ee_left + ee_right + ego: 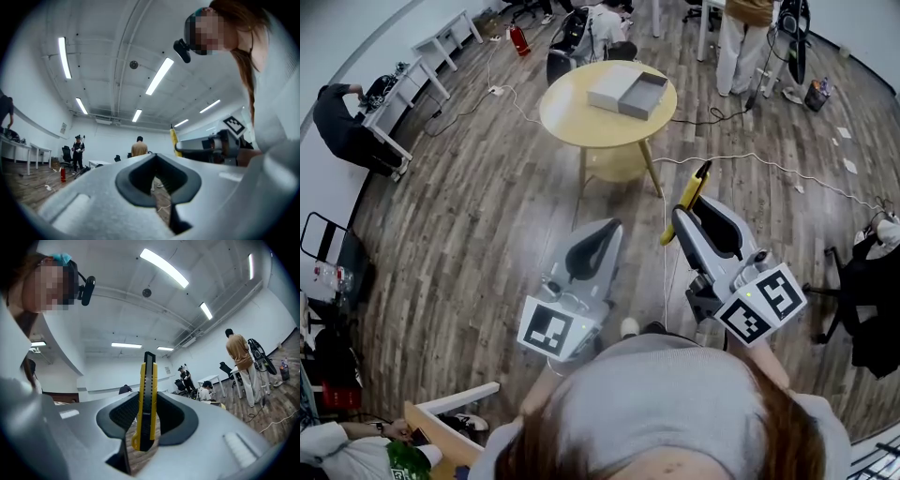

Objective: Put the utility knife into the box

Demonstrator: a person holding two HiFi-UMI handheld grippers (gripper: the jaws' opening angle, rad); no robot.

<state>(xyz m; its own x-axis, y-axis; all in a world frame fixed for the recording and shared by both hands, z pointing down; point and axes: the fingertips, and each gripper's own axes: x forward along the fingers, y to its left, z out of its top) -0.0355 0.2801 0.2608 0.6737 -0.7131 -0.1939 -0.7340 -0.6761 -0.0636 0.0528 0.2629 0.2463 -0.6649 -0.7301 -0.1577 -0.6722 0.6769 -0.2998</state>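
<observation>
Right tongs (682, 217) tight on the utility knife (694, 187), left tongs (605, 230) apparently together; box (642, 94) on round table (572, 117) ahead, cables (731, 156) between.

A round wooden table (567, 117) stands on the plank floor (469, 216), a red fire extinguisher (518, 39) well beyond it.

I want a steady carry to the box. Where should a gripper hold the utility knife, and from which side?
Probably across its two long yellow sides, coming in lengthwise from one end. The utility knife is long, thin and straight-sided, so jaws seat squarely there. The right gripper holds it so, most of it sticking out past them.
</observation>
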